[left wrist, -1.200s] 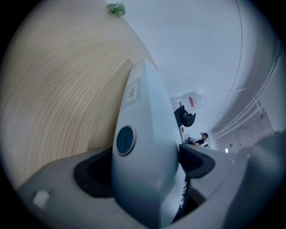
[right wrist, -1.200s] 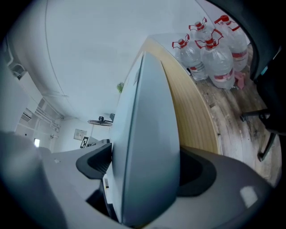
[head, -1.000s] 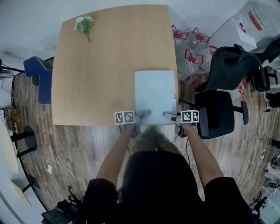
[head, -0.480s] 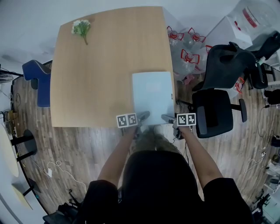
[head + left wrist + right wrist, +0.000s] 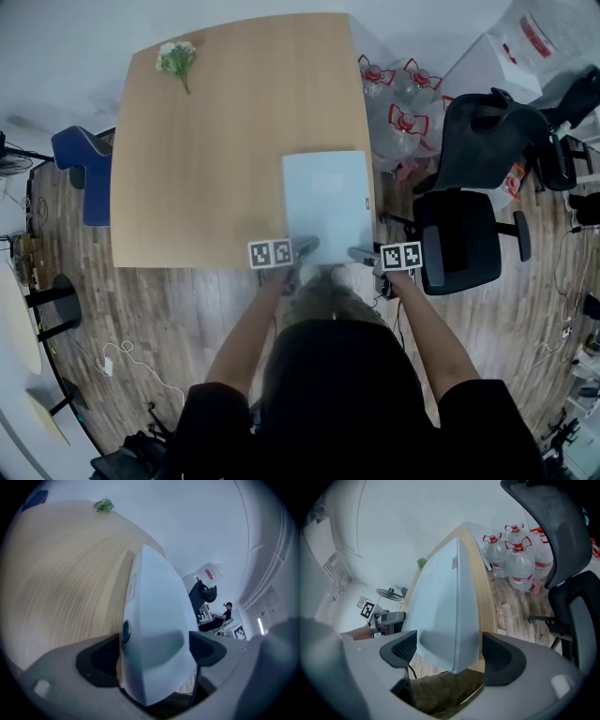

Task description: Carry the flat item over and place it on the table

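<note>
A pale blue flat item (image 5: 326, 202) lies over the front right part of the wooden table (image 5: 206, 159), its near edge at the table's front edge. My left gripper (image 5: 305, 251) holds that edge's left corner, my right gripper (image 5: 362, 253) its right corner. The left gripper view shows the flat item (image 5: 154, 592) filling the gap between the left gripper (image 5: 157, 644) jaws. In the right gripper view the flat item (image 5: 440, 597) sits the same way in the right gripper (image 5: 449, 651). Whether the item rests fully on the wood cannot be told.
A small bunch of flowers (image 5: 176, 58) lies at the table's far left corner. Large water bottles (image 5: 403, 112) and a black office chair (image 5: 469, 230) stand close to the right. A blue chair (image 5: 84, 169) is at the left. A person (image 5: 228, 611) sits far off.
The flat item and both grippers stay at the table's front right corner. Only the head view has shifted slightly.
</note>
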